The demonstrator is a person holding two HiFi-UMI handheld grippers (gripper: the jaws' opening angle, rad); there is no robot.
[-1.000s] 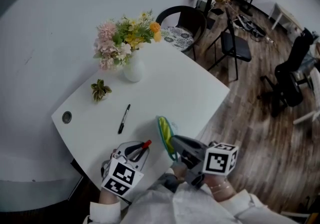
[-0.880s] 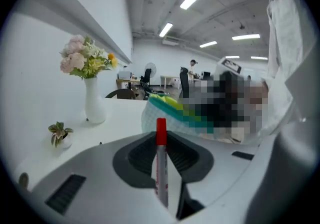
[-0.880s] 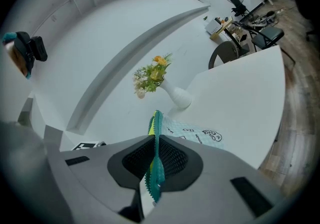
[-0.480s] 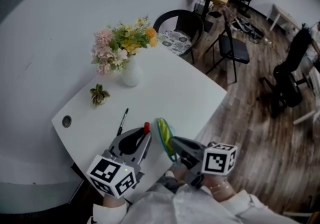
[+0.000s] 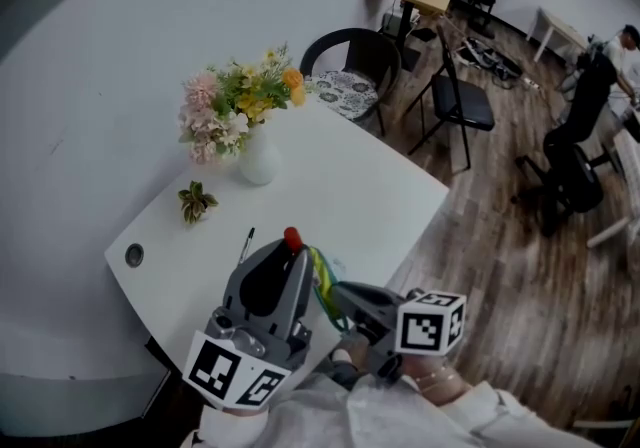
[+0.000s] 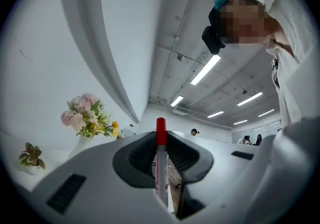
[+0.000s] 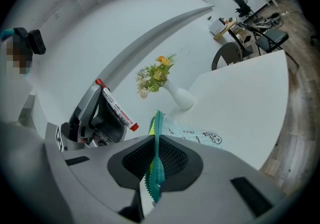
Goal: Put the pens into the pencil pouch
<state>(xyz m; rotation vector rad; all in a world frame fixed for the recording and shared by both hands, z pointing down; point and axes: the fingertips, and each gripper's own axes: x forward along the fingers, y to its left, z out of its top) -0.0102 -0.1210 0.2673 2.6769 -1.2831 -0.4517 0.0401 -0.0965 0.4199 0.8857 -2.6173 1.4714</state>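
— Step in hand?
— Carrying a pen to the pouch (image 7: 197, 135), I'd say. Left gripper (image 5: 291, 248) is clamped on a red-capped pen (image 6: 160, 165), with the cap poking out past the jaw tips, and it hangs above the table (image 5: 380, 186).
— Where's the pouch?
— At the near edge of the table. Right gripper (image 7: 156, 160) has its jaws closed on the green zip edge (image 7: 156, 130) and holds that edge up. The rest of the pouch lies flat on the tabletop.
— How close are pen and pouch?
— Close. In the head view the red cap sits just beside the raised edge, on its left.
— Next move?
— My guess is lining the pen up with the mouth, lowering it in, and letting go only once most of the barrel is inside. I can't tell how wide the mouth gapes. The right gripper may have to pull the edge outward to make room, or the pen could catch on the zip and fall outside.
— Anything else to pack?
— One black pen (image 5: 246, 240) lies on the table beyond the left gripper, not far from a small plant (image 5: 196, 202). It probably goes in next.
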